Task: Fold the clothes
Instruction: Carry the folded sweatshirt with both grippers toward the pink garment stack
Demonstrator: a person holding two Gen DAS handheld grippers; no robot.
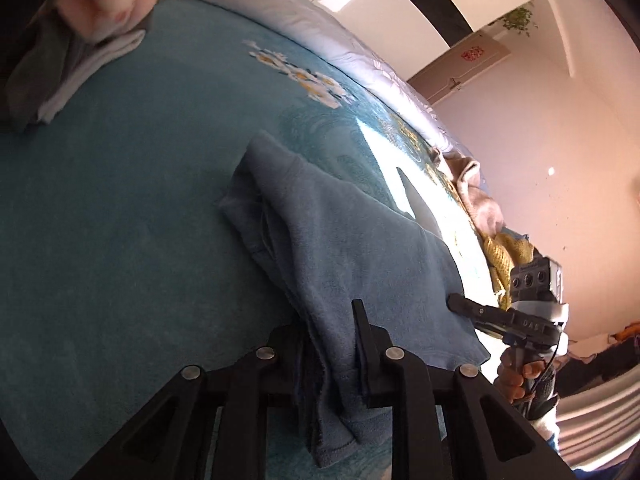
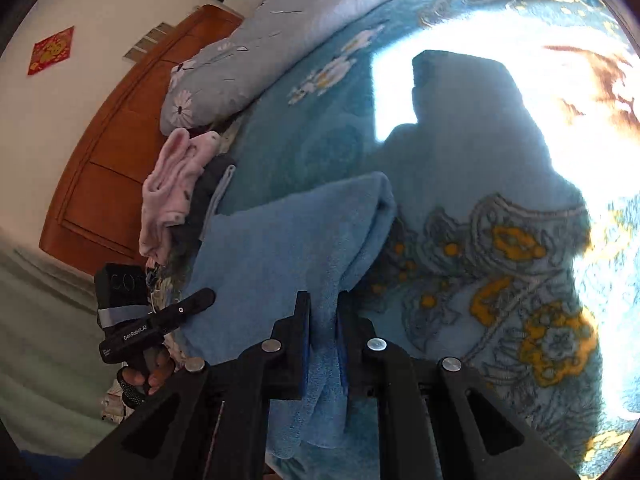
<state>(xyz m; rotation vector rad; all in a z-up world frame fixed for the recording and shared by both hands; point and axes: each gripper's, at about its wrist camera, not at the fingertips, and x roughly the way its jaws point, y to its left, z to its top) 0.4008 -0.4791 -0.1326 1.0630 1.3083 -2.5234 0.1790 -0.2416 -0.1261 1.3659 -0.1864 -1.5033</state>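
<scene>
Here, in the left wrist view, your left gripper (image 1: pixel 332 344) has its jaws nearly closed on a thick bunch of the blue garment (image 1: pixel 340 240), several layers gathered between the pads; the rest of it lies stretched across the bed (image 1: pixel 120 220), near the side where you stand. Your right gripper (image 1: pixel 460 303) pinches the far corner of the same near hem, just by the sunlit patch. Keep both pinches level and the hem taut between them, so the fold lands straight rather than skewed. In the right wrist view, the right gripper (image 2: pixel 322 320) is almost shut on a thin fold of the garment (image 2: pixel 280 248), cloth hanging down through the pads, while the left gripper (image 2: pixel 200 300) grips the opposite end near the bed's edge (image 2: pixel 172 280). A pink garment (image 2: pixel 172 192) and a dark one sit just beyond; I would carry the fold away from that pile so nothing snags.
</scene>
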